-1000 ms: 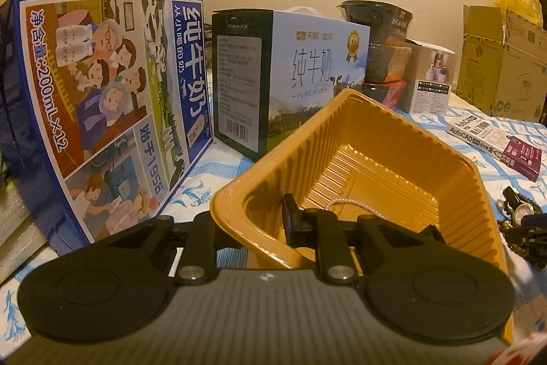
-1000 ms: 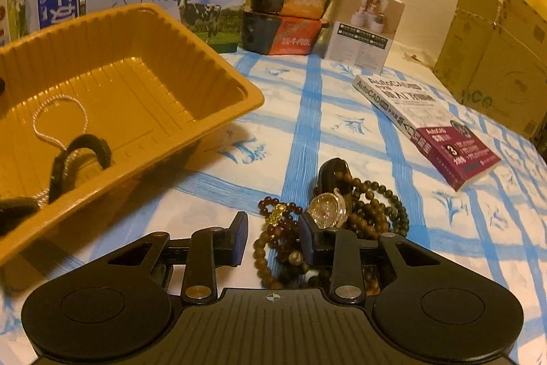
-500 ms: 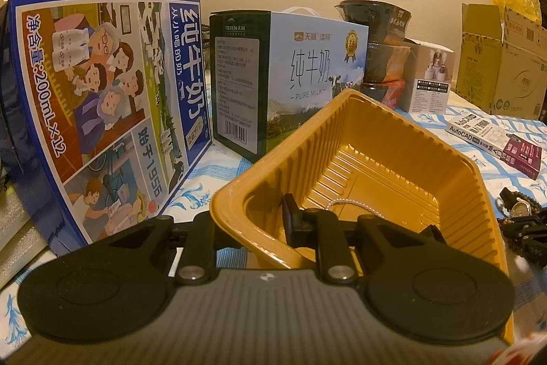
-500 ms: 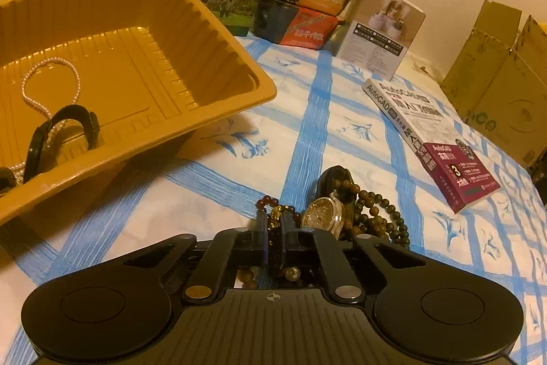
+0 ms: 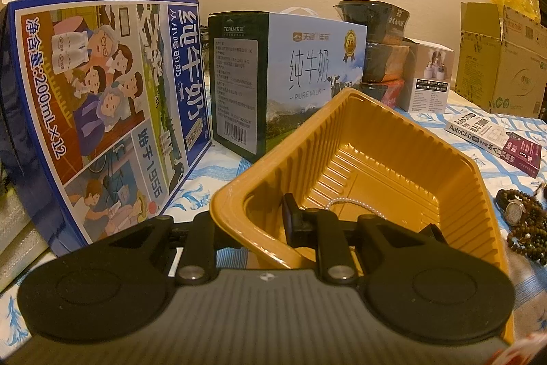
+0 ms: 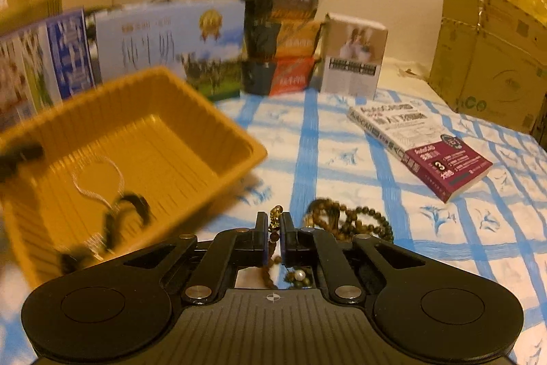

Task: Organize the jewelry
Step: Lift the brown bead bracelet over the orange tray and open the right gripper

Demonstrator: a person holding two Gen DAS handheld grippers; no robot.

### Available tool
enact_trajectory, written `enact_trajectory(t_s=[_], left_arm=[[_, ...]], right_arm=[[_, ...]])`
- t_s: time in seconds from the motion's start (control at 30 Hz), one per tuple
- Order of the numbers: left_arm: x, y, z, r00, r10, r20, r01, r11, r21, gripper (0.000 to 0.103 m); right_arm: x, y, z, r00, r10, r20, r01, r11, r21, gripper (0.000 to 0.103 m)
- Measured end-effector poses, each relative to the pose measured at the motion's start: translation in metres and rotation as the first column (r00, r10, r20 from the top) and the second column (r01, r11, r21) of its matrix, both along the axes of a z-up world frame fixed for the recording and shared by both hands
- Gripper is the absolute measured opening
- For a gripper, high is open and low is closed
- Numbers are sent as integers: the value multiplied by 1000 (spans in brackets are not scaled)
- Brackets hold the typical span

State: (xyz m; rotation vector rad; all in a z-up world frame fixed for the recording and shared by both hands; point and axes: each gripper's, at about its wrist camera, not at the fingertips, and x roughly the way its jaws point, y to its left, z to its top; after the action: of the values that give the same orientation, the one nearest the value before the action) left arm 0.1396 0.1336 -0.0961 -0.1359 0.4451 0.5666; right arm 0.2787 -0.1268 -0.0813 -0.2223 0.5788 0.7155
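The left gripper [image 5: 253, 221] is clamped on the near wall of the tray [image 5: 393, 139], holding it tilted over the cloth [image 6: 342, 139]. Inside lie a pearl string [image 6: 97, 180] and a black band [image 6: 133, 204]. The right gripper [image 6: 272, 236] is pinched shut on a bead bracelet [image 6: 273, 228] — its beads dangle between the fingers. More beads [image 6: 359, 218] and a watch [image 5: 512, 211] lie just right of the tray.
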Motion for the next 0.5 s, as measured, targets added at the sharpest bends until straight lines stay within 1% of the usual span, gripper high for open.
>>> enact_trajectory(t_s=[0.13,0.27,0.37,0.5], left_arm=[[0,0,1,1000,0,1,0,1000,3,19],[0,-1,2,1000,-2,0,2,1000,5,19],[-1,-1,2,1000,-3,-1,3,1000,6,19],[-1,-1,3,1000,-3,-1,3,1000,5,19]], right_arm=[[-10,-6,29,1000,12,-12,-11,997,78,6],[-24,4,51,998,65,-22,-61,989,138,6],[-34,21,59,991,124,-48,-114,978,172,6],[-41,45,58,981,175,-80,-158,971,180,6]])
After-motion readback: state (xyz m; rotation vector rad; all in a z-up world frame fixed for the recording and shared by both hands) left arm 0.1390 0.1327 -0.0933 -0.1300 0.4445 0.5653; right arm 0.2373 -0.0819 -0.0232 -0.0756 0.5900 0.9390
